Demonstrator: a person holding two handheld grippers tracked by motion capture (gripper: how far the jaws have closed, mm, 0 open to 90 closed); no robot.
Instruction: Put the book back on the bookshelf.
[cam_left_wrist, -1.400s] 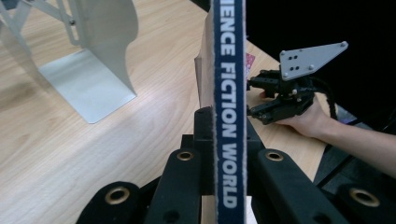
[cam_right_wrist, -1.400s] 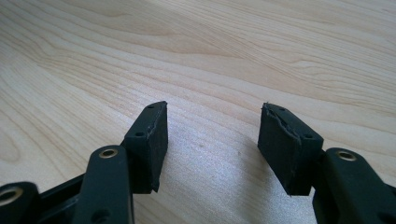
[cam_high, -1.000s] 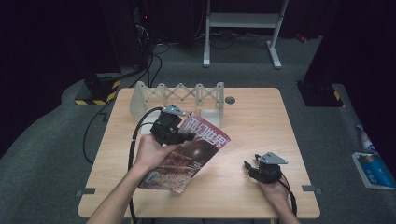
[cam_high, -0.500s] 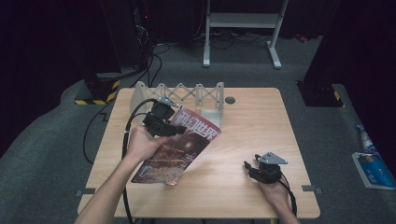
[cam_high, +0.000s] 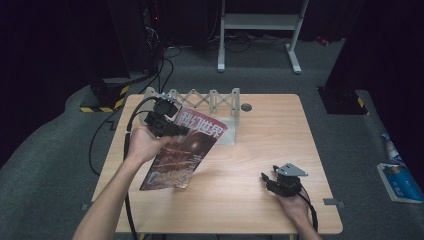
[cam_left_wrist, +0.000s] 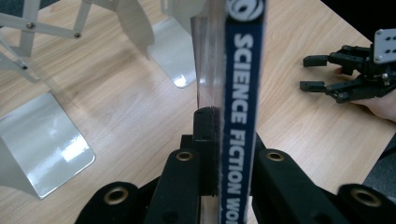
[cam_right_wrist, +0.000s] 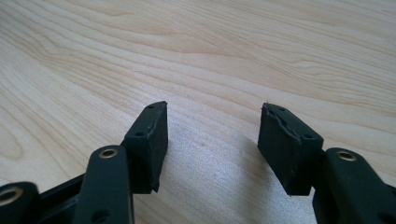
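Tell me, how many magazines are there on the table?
1. The only magazine is clamped by its spine in the left gripper, lifted and tilted over the table's left half, near the metal rack. None shows anywhere else.

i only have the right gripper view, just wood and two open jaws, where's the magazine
Observer: The magazine is off to the left side of the table, clamped in the left gripper and lifted at a tilt.
Operator: how's it gripped
Observer: By its spine edge; in the left gripper view the blue spine runs up between the shut jaws.
Operator: anything behind it
Observer: A white accordion rack stands at the table's far edge, just beyond the magazine.
Operator: and my right gripper
Observer: The right gripper sits near the table's front right, open and holding nothing.
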